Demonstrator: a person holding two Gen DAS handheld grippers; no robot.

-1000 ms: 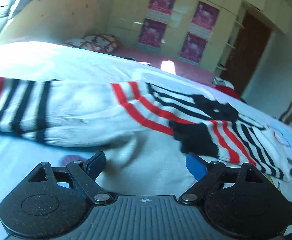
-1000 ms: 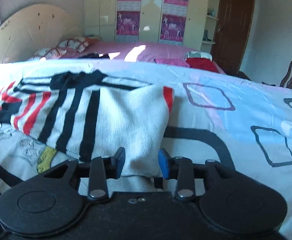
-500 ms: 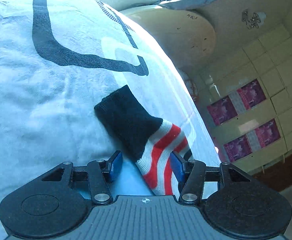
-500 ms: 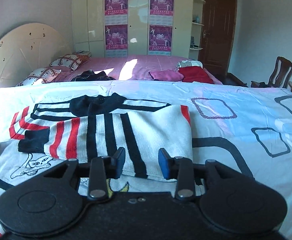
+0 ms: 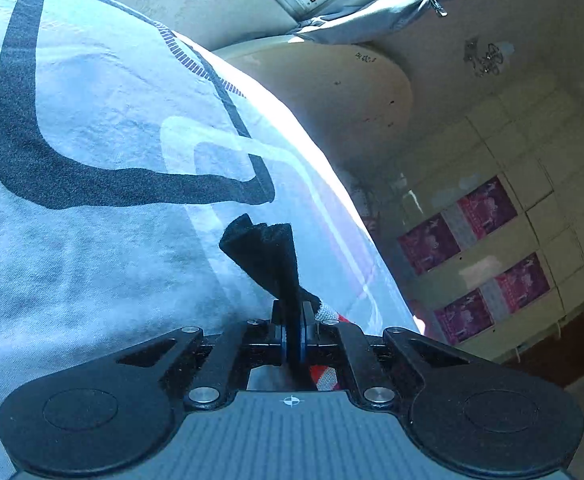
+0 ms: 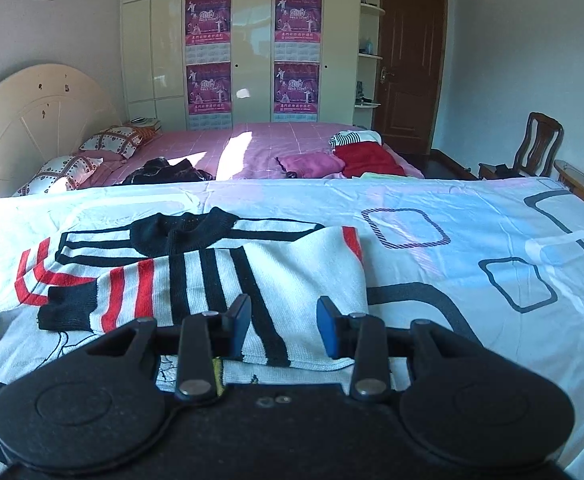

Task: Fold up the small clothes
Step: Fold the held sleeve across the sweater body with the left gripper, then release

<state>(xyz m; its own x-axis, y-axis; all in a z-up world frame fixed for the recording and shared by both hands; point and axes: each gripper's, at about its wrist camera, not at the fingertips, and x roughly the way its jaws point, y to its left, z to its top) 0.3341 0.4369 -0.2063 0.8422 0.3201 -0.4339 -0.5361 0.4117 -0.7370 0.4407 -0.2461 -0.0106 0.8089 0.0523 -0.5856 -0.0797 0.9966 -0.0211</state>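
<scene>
Sleeve cuff (image 5: 270,248) pinched over the patterned bedsheet (image 5: 92,120), headboard (image 5: 331,92) beyond.

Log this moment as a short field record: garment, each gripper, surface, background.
garment: striped sweater, white with black and red bands, one sleeve folded across the body
left gripper: shut on the black sleeve cuff
right gripper: open, over the sweater's lower edge, gripping nothing
surface: bedsheet, pale with dark rounded-square outlines
background: pink bed, wardrobe posters, brown door
</scene>
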